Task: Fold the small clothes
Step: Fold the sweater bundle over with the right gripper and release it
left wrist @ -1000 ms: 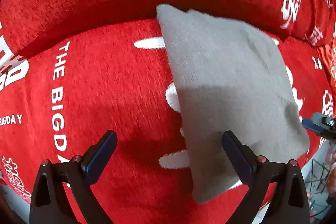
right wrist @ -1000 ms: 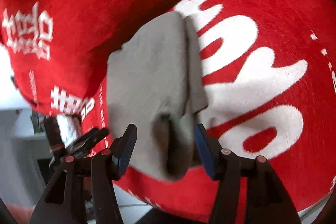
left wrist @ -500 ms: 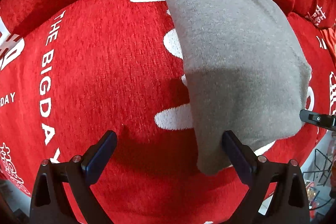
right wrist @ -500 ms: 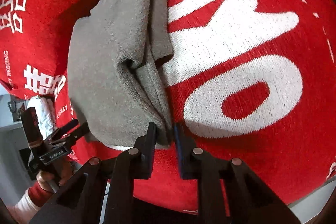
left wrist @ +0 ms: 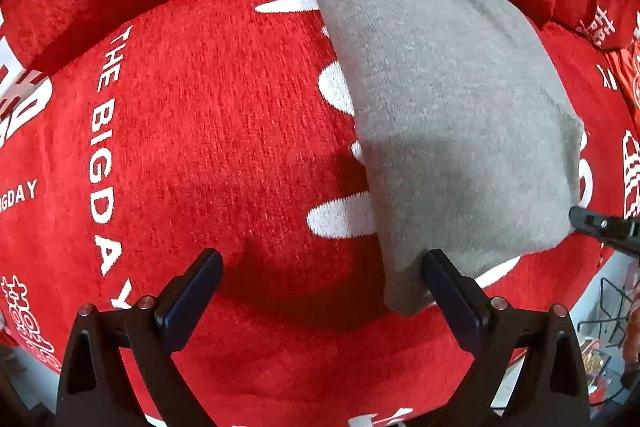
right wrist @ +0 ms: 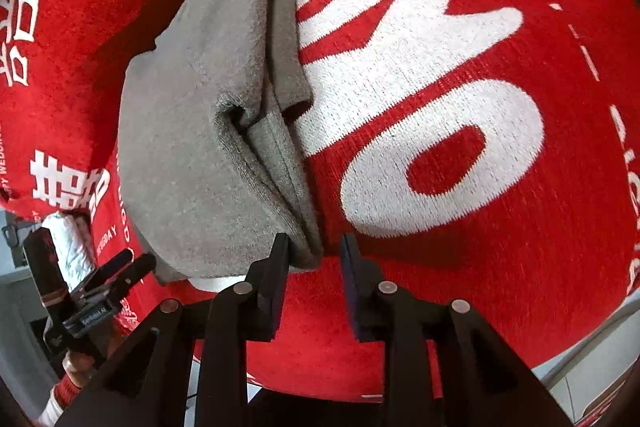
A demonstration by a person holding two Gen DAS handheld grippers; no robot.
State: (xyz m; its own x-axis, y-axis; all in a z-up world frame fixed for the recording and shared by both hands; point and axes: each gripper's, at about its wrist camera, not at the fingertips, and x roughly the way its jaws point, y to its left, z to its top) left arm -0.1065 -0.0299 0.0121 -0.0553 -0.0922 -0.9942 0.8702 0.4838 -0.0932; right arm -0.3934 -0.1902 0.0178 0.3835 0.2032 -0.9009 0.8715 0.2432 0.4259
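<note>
Left wrist view: folded grey garment [left wrist: 452, 123] lying flat on the red printed cover [left wrist: 208, 131], its near corner just beside the right-hand finger of the left gripper [left wrist: 320, 291]. Jaws stand wide apart and hold nothing, as half a second earlier; the garment has barely shifted in that time. The tip of the right gripper [left wrist: 600, 227] shows at the garment's far side edge. Bare cover lies open to the left.

Right wrist view: right gripper [right wrist: 314, 267] at the garment's [right wrist: 192, 131] near end, where its layered edges meet. Jaws, closed narrowly on that end half a second ago, are now opening; the cloth bulges between them, touching one pad, so the fold appears laid down and released. Open cover extends to the right; the cover's edge runs close below the fingers
</note>
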